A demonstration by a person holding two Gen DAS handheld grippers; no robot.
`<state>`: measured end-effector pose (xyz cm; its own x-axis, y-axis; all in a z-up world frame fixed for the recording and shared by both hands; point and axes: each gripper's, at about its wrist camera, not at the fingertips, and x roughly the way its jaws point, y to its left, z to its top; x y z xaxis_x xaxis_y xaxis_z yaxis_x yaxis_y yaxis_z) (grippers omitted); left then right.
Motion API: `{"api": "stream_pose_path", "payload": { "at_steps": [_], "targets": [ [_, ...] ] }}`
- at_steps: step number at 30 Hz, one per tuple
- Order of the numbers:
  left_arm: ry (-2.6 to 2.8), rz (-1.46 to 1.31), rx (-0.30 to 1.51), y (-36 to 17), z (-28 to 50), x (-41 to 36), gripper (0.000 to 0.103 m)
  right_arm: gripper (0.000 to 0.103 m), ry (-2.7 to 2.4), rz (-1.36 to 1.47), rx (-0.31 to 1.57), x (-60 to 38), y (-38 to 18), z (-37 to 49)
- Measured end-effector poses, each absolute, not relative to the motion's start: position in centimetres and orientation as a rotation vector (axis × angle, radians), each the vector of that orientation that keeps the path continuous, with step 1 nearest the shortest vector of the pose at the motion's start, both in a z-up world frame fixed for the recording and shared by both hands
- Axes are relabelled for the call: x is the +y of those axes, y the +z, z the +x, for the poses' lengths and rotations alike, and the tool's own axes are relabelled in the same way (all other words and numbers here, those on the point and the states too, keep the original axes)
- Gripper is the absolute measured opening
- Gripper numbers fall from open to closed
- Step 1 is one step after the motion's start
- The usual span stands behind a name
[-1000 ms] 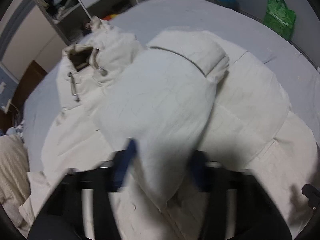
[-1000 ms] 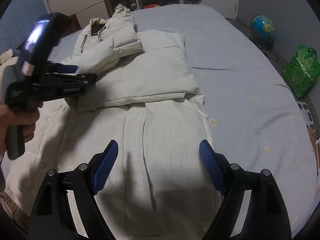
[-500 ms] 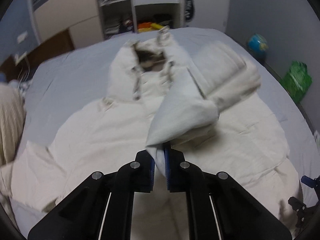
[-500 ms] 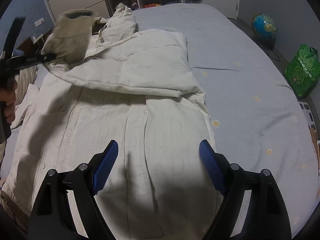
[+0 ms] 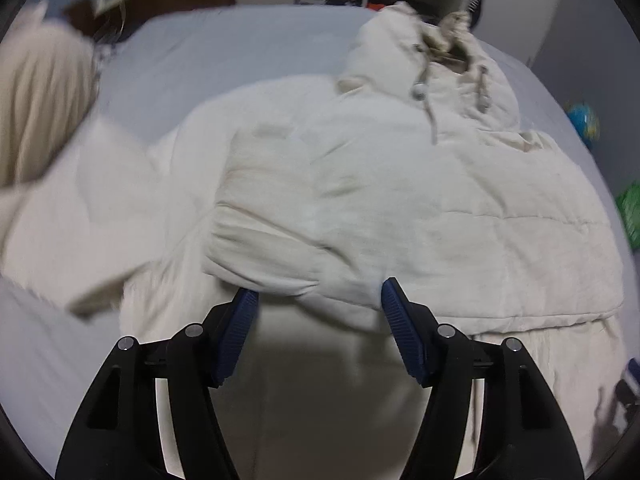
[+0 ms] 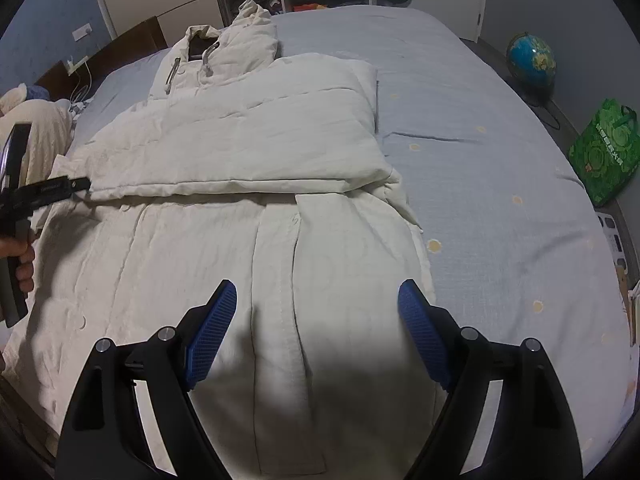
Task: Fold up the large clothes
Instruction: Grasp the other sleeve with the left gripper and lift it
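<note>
- On the grey bed (image 6: 460,128), the cream coat (image 6: 260,148) lay sleeve-folded.
- Globe (image 6: 531,60) and green bag (image 6: 606,152) sat beside it.
- Left gripper (image 5: 318,332) and right gripper (image 6: 316,336) both gaped wide, holding nothing.

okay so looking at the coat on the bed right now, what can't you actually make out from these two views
- Left wrist view: the coat's other sleeve at left is smeared by motion blur.
- Right wrist view: the left tongs end at the folded sleeve's edge; contact can't be told.
- Both views: the coat's hem is hidden behind the tongs.
</note>
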<state>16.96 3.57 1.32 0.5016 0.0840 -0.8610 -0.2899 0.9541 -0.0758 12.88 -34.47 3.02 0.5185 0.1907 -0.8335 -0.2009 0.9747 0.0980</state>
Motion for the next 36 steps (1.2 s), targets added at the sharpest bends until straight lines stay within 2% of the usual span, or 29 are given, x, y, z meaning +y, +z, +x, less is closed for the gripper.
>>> {"api": "stream_pose_path", "payload": {
  "at_steps": [2, 5, 7, 9, 12, 17, 25, 36],
  "targets": [
    [0.223, -0.256, 1.020, 1.3, 16.2, 4.7, 0.064, 0.079, 0.234, -0.021, 1.000, -34.3, 3.0, 12.9],
    [0.237, -0.260, 1.011, 1.8, 15.1, 6.1, 0.058, 0.079, 0.233, -0.034, 1.000, -34.2, 3.0, 12.9],
    [0.240, -0.290, 1.003, 1.9, 14.0, 7.1, 0.058, 0.079, 0.234, -0.037, 1.001, -34.2, 3.0, 12.9],
    [0.262, -0.297, 0.985, 2.2, 12.9, 8.2, 0.067, 0.079, 0.236, -0.039, 1.001, -34.1, 2.9, 12.9],
    [0.283, -0.315, 0.947, 2.8, 11.1, 10.7, 0.076, 0.079, 0.239, -0.040, 0.999, -34.0, 3.0, 12.8],
    [0.364, -0.349, 0.936, 3.0, 8.6, 15.6, 0.085, 0.079, 0.241, -0.053, 1.002, -33.7, 2.9, 12.6],
    [0.511, -0.534, 0.903, 2.7, 4.4, 25.2, 0.085, 0.079, 0.255, -0.106, 1.019, -32.7, 2.7, 12.5],
    [0.502, -0.877, 0.869, -1.4, 3.0, 31.4, 0.083, 0.079, 0.246, -0.163, 1.045, -31.9, 2.2, 12.7]
  ]
}}
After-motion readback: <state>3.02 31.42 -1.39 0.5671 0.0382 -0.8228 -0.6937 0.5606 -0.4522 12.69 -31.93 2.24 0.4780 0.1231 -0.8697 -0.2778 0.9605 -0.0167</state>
